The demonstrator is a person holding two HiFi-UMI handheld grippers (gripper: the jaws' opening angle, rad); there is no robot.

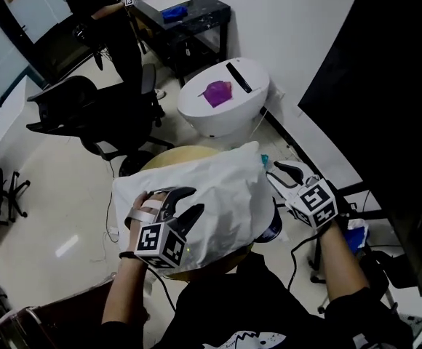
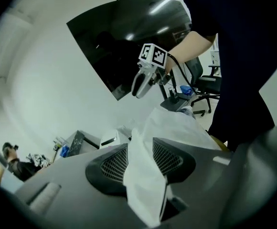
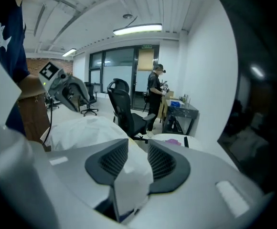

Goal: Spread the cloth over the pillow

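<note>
A white cloth (image 1: 211,195) lies humped over the round yellowish table (image 1: 189,153); the pillow beneath it is hidden. My left gripper (image 1: 185,203) is at the cloth's near left edge. In the left gripper view the cloth (image 2: 176,128) runs between the jaws of that gripper (image 2: 141,161), pinched there. My right gripper (image 1: 280,174) is at the cloth's right corner. The right gripper view shows a fold of the cloth (image 3: 86,128) clamped between the jaws of that gripper (image 3: 137,161). Each gripper shows in the other's view: the right gripper (image 2: 141,82) and the left gripper (image 3: 64,87).
A white round unit (image 1: 225,97) with a purple object on top stands just beyond the table. A black office chair (image 1: 87,107) is to the left, a dark side table (image 1: 189,20) and a person (image 1: 102,6) at the back. A black panel (image 1: 385,86) fills the right.
</note>
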